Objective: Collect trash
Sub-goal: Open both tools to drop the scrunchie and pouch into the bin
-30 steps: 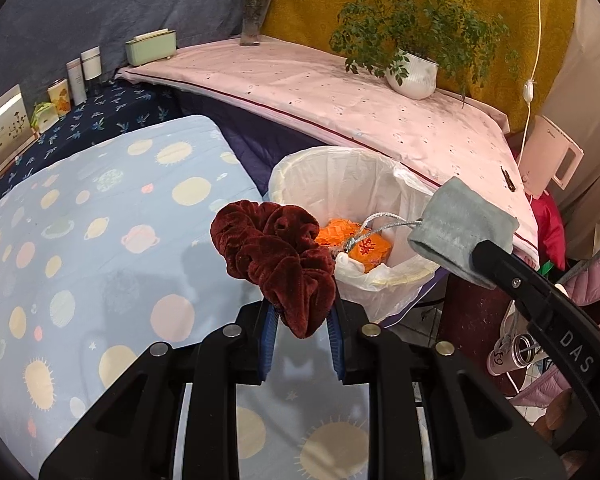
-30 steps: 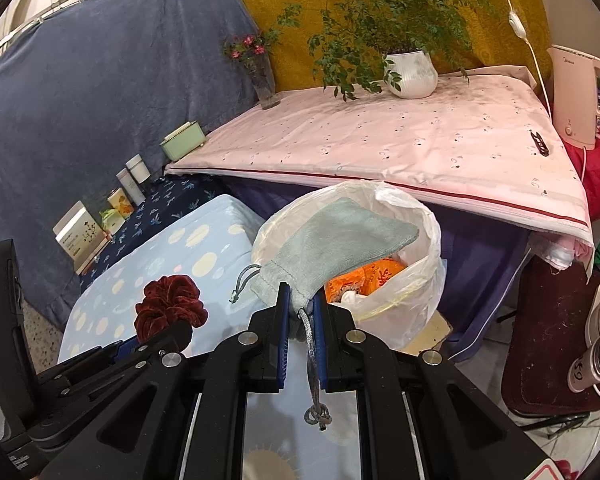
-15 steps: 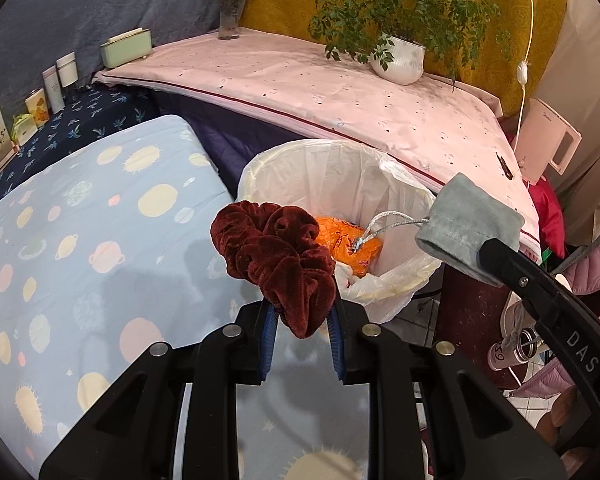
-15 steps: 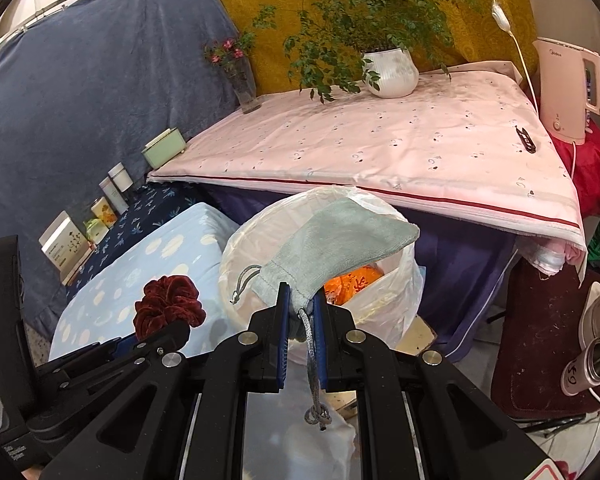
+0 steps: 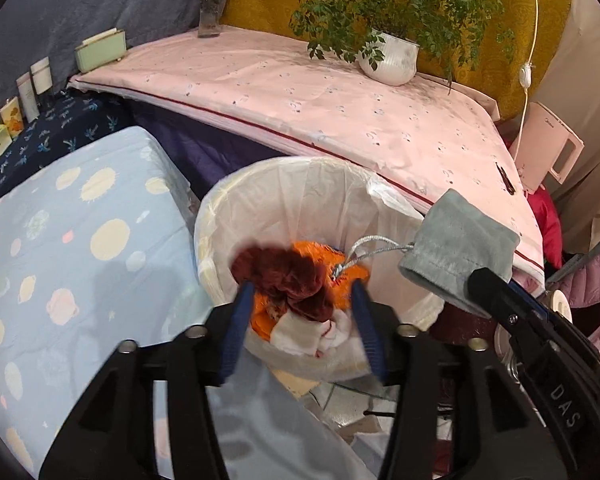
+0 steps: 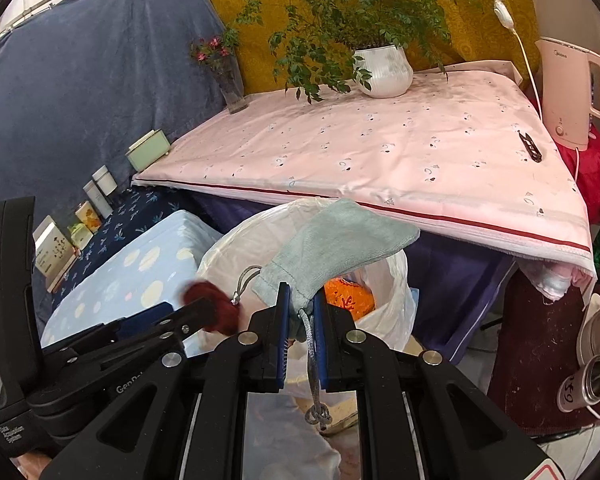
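Left gripper (image 5: 300, 312) opening above bin (image 5: 220, 216), releasing scrunchie (image 5: 288, 276); right gripper (image 6: 300, 320) clamped on pouch (image 6: 340, 236), awaiting drop.

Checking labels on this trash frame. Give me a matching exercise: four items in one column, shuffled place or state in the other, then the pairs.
Items
1. dark red scrunchie
2. grey drawstring pouch
3. white plant pot
4. left gripper

Places or states
A. on the pink cloth at the back
B. pinched in the right gripper over the white-lined bin
C. jaws opening, pads clear of the cloth
D. loose over the orange trash in the bin

Pairs: 1-D, 2-B, 3-A, 4-C
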The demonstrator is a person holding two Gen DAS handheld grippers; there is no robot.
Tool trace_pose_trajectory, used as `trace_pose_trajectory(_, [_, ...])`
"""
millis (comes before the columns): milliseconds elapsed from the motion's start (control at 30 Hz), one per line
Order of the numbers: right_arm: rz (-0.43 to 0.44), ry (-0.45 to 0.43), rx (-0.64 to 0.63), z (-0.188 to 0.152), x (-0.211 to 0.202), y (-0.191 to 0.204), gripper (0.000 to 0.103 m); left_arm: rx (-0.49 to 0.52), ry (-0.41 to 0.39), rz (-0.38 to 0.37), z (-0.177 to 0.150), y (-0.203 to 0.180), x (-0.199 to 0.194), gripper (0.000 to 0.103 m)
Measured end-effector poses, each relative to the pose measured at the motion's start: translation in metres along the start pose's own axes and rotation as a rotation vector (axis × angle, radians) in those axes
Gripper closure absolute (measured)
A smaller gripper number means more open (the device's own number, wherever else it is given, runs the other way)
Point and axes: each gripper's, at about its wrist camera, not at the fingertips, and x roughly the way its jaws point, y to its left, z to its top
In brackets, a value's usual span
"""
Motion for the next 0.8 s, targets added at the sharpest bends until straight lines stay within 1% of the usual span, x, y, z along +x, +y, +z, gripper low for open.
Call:
trace_pose_trajectory(33, [0.000, 0.001, -0.001, 0.001, 0.002, 0.001, 0.092, 0.002, -0.005, 0.008, 0.001, 0.001, 0.001, 0.044])
trace_pose_trajectory(67, [-0.001, 0.002, -0.002, 0.002, 0.005, 0.002, 0.092, 0.001, -0.008, 0.010, 0.002, 0.002, 0.002, 0.044])
trace_pose_trajectory(167, [0.002, 0.007, -0.007, 0.004, 0.012, 0.005, 0.092, -0.006, -0.008, 0.028, 0.002, 0.009, 0.004, 0.044])
trace_pose_trajectory(433, [0.018, 0.021, -0.028, 0.005, 0.027, 0.019, 0.092, -0.035, -0.001, 0.122, -0.007, 0.035, 0.005, 0.044])
trace_pose_trajectory(567, [0.023, 0.032, -0.045, 0.005, 0.035, 0.025, 0.092, -0.067, 0.011, 0.136, -0.011, 0.048, 0.006, 0.044])
trace_pose_trajectory(767, [0.022, 0.044, -0.061, 0.004, 0.045, 0.033, 0.090, -0.080, 0.012, 0.153, -0.016, 0.057, 0.005, 0.044])
trace_pose_trajectory(800, [0.022, 0.045, -0.062, 0.005, 0.047, 0.034, 0.089, -0.080, 0.012, 0.155, -0.016, 0.058, 0.005, 0.044])
